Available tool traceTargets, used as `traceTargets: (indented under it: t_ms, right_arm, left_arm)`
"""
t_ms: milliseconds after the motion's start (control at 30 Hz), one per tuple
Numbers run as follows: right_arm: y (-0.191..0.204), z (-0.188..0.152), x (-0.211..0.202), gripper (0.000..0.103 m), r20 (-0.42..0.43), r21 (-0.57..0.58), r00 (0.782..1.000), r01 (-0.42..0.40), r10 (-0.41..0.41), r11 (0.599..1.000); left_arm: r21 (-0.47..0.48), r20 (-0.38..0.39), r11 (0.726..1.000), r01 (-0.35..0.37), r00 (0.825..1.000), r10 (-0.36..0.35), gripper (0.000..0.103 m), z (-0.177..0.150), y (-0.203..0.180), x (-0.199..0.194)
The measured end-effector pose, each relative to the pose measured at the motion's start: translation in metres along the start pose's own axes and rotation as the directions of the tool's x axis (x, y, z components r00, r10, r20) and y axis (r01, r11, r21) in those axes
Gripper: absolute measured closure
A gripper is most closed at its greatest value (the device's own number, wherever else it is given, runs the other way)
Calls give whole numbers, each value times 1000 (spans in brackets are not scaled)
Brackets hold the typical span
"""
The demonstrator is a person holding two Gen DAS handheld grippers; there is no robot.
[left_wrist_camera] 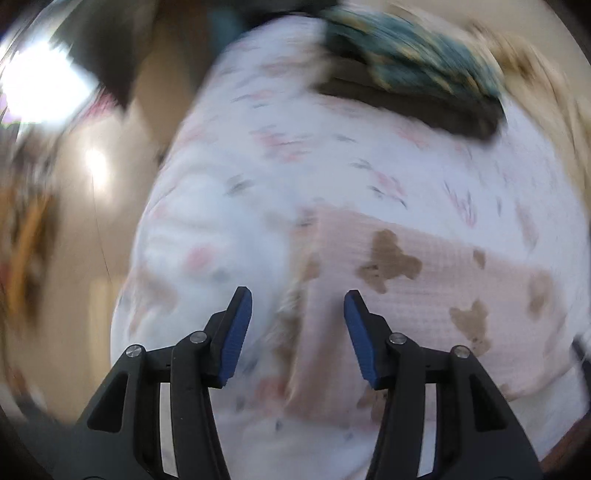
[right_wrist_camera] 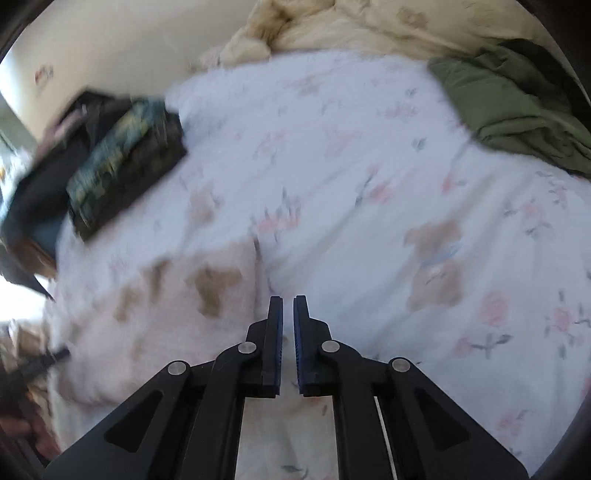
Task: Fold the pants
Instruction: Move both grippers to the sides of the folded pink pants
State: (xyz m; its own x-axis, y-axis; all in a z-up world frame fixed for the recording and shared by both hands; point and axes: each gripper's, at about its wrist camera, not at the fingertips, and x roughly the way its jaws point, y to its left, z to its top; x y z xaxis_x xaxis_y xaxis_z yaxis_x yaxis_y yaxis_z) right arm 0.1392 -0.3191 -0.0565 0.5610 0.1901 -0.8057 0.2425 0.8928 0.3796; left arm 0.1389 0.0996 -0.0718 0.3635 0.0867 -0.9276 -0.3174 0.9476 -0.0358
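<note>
Pink pants with brown bear prints (left_wrist_camera: 406, 266) lie on a white floral bedsheet (left_wrist_camera: 295, 155). My left gripper (left_wrist_camera: 298, 295) is open above the pants, with a raised fold of the pink cloth between its blue pads (left_wrist_camera: 236, 332), not pinched. In the right wrist view the pants (right_wrist_camera: 177, 295) lie to the lower left on the sheet (right_wrist_camera: 332, 166). My right gripper (right_wrist_camera: 288, 301) is nearly shut with a thin gap and holds nothing, just right of the pants' edge. Both views are blurred.
A stack of folded dark and teal patterned clothes (right_wrist_camera: 122, 162) sits at the far left of the bed, also in the left wrist view (left_wrist_camera: 406, 62). An olive green garment (right_wrist_camera: 517, 110) lies at the far right. A cream blanket (right_wrist_camera: 332, 29) is bunched at the back.
</note>
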Motion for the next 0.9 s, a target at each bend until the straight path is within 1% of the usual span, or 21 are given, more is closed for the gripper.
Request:
traceTargets:
  t_ms: [67,100,133,167,200,233,300,367,400,433,467,500,533,567,633,700,800,900]
  right_arm:
    - [2,4,-20,95,32,40,997,-75,74,996]
    - [1,3,-26,94,41,57,992,-125,123,990]
    - [3,-1,-31,89,40,74,983,-182,179,981]
    - [7,-6,-33,84,29,89,975,-223,221,971]
    - [11,-11,-32,72,18,103,967,-253,253,962]
    - [18,-18,-28,58,-5,121,958,-285,288,951]
    - [28,-34,-20,45,-59,165,932,-344,358,924]
    - [35,-47,-13,44,-108,216,903,-388,417,896]
    - [37,-53,-8,40,-130,240,889,-401,439,884]
    - [39,-61,-2,35,-156,278,869,-418,470,865]
    - [40,-67,1,32,-167,303,857,-425,487,853]
    - [40,-73,6,24,-176,342,842,-434,510,834]
    - [40,-77,11,15,-180,374,827,-443,532,815]
    - [40,-79,16,13,-186,388,822,-442,538,809]
    - [41,-83,22,13,-195,385,829,-428,525,818]
    - [43,-88,27,13,-217,373,829,-418,516,828]
    - [42,-91,34,13,-216,381,823,-425,526,821]
    - [42,-90,42,11,-213,384,818,-432,534,816]
  left_arm:
    - [-116,-13,991,69,997,-71,55,-12,16,-13]
    - [-150,-4,980,130,991,-132,54,-22,19,-20]
    - [-160,2,972,174,984,-176,52,-30,18,-24]
    - [-159,2,964,212,977,-214,46,-40,13,-28]
    - [-153,3,959,240,970,-242,42,-48,9,-31]
    - [-142,4,949,283,958,-285,42,-58,2,-33]
    - [-124,9,941,315,948,-317,42,-66,-9,-36]
    - [-99,10,944,314,949,-314,41,-71,-20,-37]
    - [-91,19,954,284,959,-284,40,-74,-22,-37]
    - [-89,29,967,239,971,-237,39,-74,-24,-38]
    - [-99,37,973,206,978,-204,33,-76,-23,-38]
    - [-125,43,976,181,983,-176,25,-77,-20,-37]
    - [-164,36,972,165,986,-161,22,-79,-15,-35]
    - [-197,20,967,161,987,-160,21,-81,-12,-30]
    - [-232,-10,957,172,984,-179,21,-85,-10,-23]
    - [-235,-5,954,185,981,-191,21,-88,-11,-23]
    - [-258,9,939,229,972,-234,21,-94,-13,-23]
    - [-259,-9,930,262,962,-274,21,-98,-19,-13]
